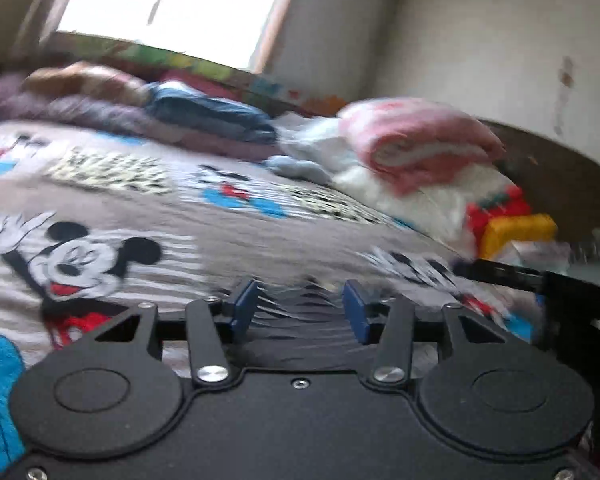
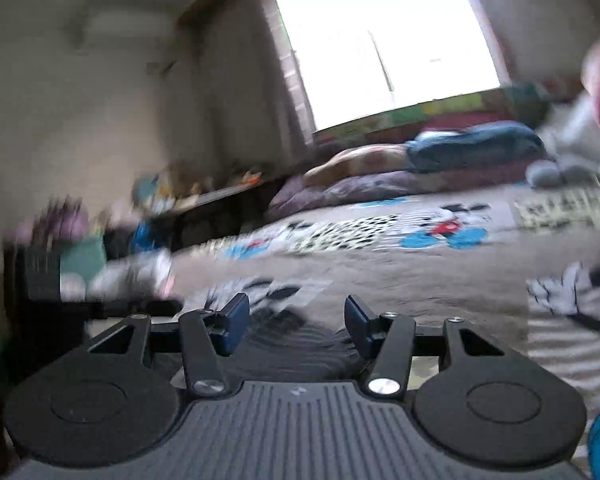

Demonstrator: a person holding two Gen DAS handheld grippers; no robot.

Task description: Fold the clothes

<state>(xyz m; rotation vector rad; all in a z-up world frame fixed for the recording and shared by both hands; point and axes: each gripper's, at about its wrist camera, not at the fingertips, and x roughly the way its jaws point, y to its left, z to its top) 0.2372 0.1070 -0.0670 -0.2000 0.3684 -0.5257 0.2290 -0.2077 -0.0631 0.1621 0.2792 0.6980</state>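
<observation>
Bedspread blurry; garment orientation unclear.

Cloth and matt plastic

Soft grey cartoon-print cloth bedspread; fluffy pink-and-white folded blanket; matt black plastic left gripper, shiny metal screws.

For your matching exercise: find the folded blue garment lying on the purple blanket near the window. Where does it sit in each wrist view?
Left wrist view: the folded blue garment lies upper left of centre, on the purple blanket, left of the pink-and-white towel.
Right wrist view: it lies at upper right, below the window.
Shared landmark: the bright window behind it.
</observation>
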